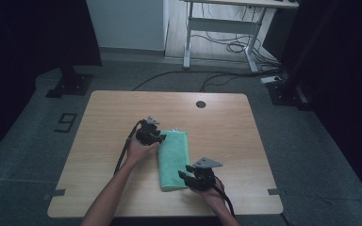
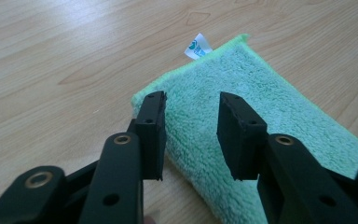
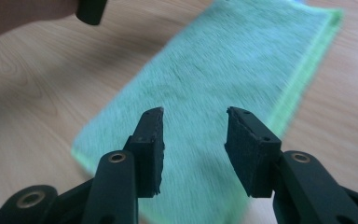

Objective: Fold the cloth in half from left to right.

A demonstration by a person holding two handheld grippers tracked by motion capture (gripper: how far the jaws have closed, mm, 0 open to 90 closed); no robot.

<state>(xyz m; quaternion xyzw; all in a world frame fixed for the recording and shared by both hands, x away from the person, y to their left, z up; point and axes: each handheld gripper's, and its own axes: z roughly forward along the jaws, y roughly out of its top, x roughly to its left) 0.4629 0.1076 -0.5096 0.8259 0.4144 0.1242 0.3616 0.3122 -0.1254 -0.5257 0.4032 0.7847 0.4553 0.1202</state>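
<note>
**Both grippers open over a folded green towel**

A folded green towel (image 1: 174, 160) lies flat on the wooden table (image 1: 103, 122), a little right of the middle, its long side running from near to far. A small white label (image 2: 198, 46) sticks out at one corner of it.

The left gripper (image 1: 159, 137) sits at the towel's far left corner. In the left gripper view its jaws stand apart above the corner, with bare pile showing between the pads (image 2: 152, 133); nothing is pinched between them.

The right gripper (image 1: 187, 172) is at the towel's near right corner, close to the table's near edge. In the right gripper view its jaws are also parted, the cloth lying below them and slightly blurred; the pads (image 3: 150, 149) press on nothing.

A round dark grommet (image 1: 201, 104) sits in the tabletop near its far edge, well apart from the towel.
</note>
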